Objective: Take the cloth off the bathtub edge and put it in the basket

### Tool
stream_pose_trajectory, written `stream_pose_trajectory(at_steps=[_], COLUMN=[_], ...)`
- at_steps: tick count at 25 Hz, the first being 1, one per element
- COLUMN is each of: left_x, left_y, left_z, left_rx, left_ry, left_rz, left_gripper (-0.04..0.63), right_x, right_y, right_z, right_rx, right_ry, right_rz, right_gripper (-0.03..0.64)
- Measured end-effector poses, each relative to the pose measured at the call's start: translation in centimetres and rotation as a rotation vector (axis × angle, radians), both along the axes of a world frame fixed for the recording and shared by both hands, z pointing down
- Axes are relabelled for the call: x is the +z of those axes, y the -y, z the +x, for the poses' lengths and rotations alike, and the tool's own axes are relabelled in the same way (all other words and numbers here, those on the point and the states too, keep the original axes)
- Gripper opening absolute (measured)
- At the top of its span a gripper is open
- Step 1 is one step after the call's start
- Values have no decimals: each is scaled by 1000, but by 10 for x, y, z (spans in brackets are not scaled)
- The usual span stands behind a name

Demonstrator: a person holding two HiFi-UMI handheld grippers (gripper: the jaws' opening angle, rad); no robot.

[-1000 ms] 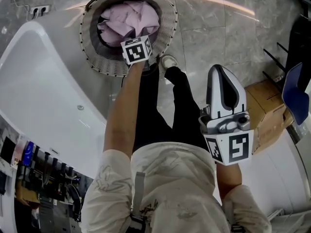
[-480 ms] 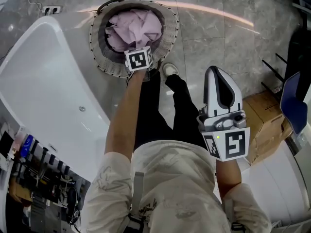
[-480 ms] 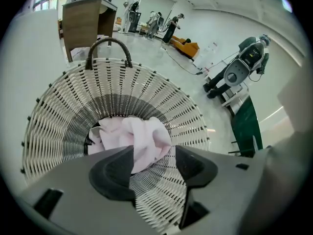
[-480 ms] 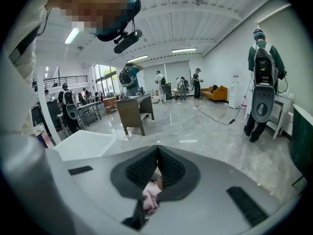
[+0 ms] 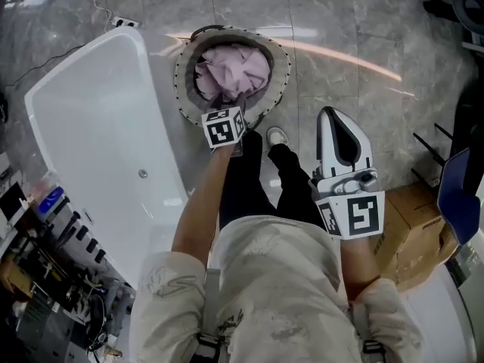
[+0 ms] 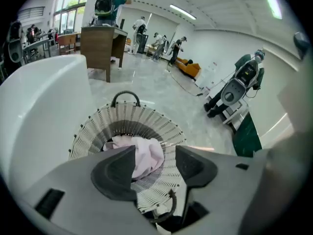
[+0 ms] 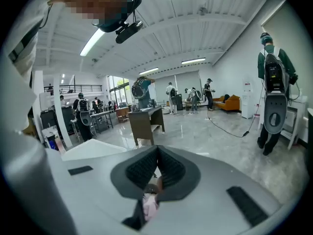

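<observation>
Over the basket, the left gripper hangs with jaws just opened, empty; the cloth lies inside. The right gripper is closed.

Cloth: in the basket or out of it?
In. The pink cloth lies crumpled inside the basket, below its rim; none of it shows on the bathtub edge.

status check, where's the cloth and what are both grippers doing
Left gripper jaws just opened, empty, over basket. Right gripper shut. Cloth in basket. Nothing in the way.
</observation>
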State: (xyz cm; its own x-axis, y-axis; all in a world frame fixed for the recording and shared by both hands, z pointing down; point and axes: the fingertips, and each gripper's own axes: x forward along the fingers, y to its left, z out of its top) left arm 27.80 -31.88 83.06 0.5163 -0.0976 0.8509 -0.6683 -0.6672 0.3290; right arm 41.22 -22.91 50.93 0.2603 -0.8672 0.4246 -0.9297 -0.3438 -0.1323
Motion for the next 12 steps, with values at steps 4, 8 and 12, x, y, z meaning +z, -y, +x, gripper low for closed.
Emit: stream_pose_trajectory(at_steps=[4,8,12], left_x=[-66,-138,-211], left_y=[3,-1,-13], left_z=[-2,-8,-19], left_rx=[-63,-127,-173], left_ry=[-93,-186,-282], left_rz=[80,156,235], left_gripper=[247,247,245], right_x=[-28,-54,-81], right_y=[0,-4,-8], right_z=[-3,-9,-18], right_rx=[-46,-100,-137], right_ry=[-20,-38,-37], right_rz=[56,102,162], right_gripper=[-11,-11,-11])
